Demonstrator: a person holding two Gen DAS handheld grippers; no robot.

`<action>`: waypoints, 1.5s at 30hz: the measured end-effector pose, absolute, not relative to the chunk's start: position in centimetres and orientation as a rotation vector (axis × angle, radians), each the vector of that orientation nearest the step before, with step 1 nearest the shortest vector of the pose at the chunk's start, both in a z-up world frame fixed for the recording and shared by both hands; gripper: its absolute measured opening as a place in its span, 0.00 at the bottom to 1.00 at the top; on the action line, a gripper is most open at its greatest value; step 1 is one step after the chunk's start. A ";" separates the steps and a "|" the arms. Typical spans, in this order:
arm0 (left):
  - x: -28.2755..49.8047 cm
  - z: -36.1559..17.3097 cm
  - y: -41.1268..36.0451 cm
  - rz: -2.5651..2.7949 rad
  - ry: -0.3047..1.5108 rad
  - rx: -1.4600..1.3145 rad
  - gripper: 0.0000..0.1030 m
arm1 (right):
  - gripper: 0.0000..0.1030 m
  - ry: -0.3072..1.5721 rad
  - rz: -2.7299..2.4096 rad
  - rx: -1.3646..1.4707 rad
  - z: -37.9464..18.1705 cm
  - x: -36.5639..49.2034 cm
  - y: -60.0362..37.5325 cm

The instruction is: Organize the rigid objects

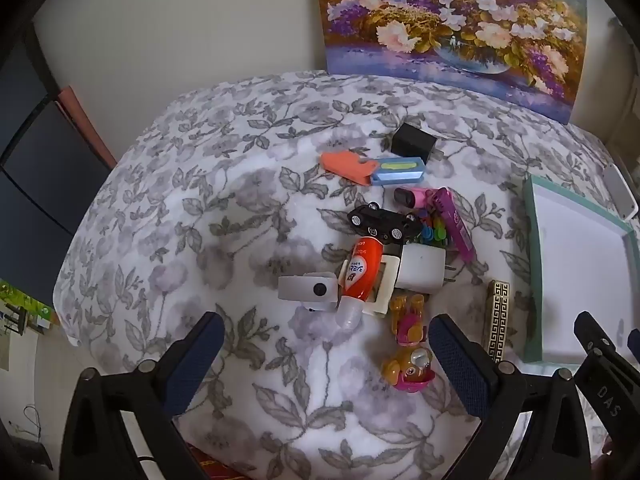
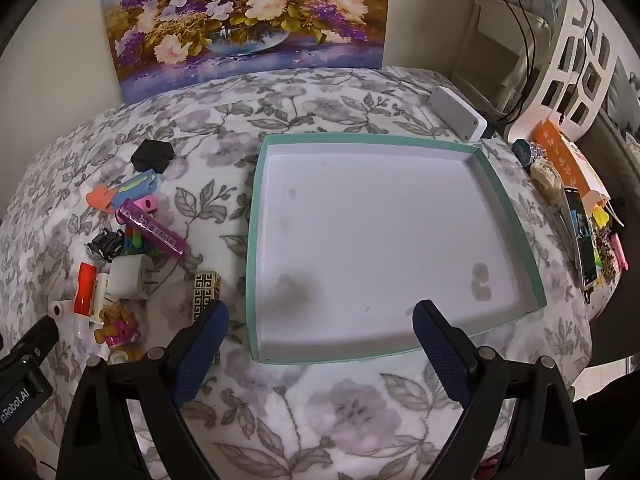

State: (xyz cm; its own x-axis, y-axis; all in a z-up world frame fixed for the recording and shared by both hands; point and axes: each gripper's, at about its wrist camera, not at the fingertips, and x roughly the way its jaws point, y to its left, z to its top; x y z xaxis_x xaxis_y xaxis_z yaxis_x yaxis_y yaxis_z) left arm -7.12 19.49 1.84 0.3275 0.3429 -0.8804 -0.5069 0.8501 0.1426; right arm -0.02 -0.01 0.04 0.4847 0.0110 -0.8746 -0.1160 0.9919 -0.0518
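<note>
Your left gripper (image 1: 324, 344) is spread wide, holding nothing; the jumbled toy pile (image 1: 384, 248) lies just beyond its fingertips, ready to pick from. Your right gripper (image 2: 320, 336) gapes equally wide, also unladen, fingertips over the near rim of the bare tray (image 2: 256, 216), probably the drop-off.

A soft, matt floral cloth (image 2: 340, 408) covers the tabletop; the tray (image 2: 508, 216) looks like smooth matt cardboard; the toy car (image 1: 384, 222) is glossy plastic.
</note>
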 end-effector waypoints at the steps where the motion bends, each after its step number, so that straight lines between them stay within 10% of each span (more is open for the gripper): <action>1: -7.0 1.8 19.6 0.560 1.107 -0.170 1.00 | 0.91 1.062 0.078 -0.110 0.1 0.0 0.0; 45: -7.0 0.2 19.6 0.536 1.158 -0.198 1.00 | 0.91 1.090 0.076 -0.093 -0.3 -0.1 -0.1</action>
